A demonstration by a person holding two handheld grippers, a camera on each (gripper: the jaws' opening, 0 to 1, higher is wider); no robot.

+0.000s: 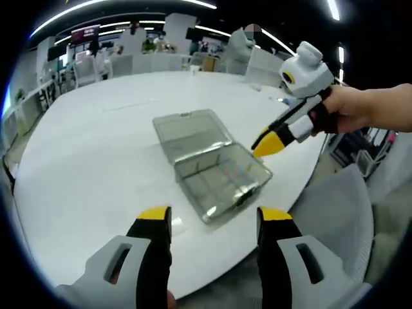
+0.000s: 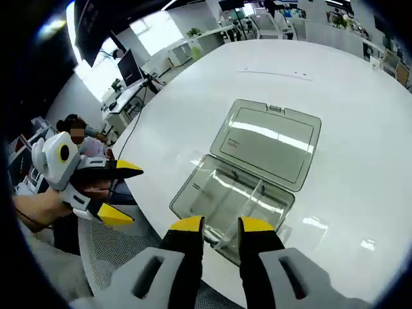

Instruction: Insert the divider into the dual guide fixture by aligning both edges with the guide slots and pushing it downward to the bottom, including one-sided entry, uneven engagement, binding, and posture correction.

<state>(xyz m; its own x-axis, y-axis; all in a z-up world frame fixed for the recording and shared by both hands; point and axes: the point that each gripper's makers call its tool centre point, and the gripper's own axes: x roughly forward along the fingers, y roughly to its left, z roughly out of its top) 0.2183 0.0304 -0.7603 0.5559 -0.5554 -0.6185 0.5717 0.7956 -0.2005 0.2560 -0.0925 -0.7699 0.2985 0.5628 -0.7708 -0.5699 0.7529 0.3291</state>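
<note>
Right gripper view: my right claw (image 2: 221, 224) is hovering nearly closed, empty, over the open clear box (image 2: 248, 177). My left claw (image 1: 214, 214) is hanging spread at six o'clock above the bench (image 1: 84, 161).

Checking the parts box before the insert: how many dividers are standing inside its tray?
1 that I can make out: a clear divider standing across the tray of the open box on the white table. The clear plastic may hide others.

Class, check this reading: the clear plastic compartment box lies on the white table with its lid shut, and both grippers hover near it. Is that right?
Not quite: the lid is open, not shut. In the right gripper view the lid lies folded back flat on the white table, and the clear plastic compartment box shows its compartments. The rest stands: the left gripper and the right gripper hover near it.
</note>
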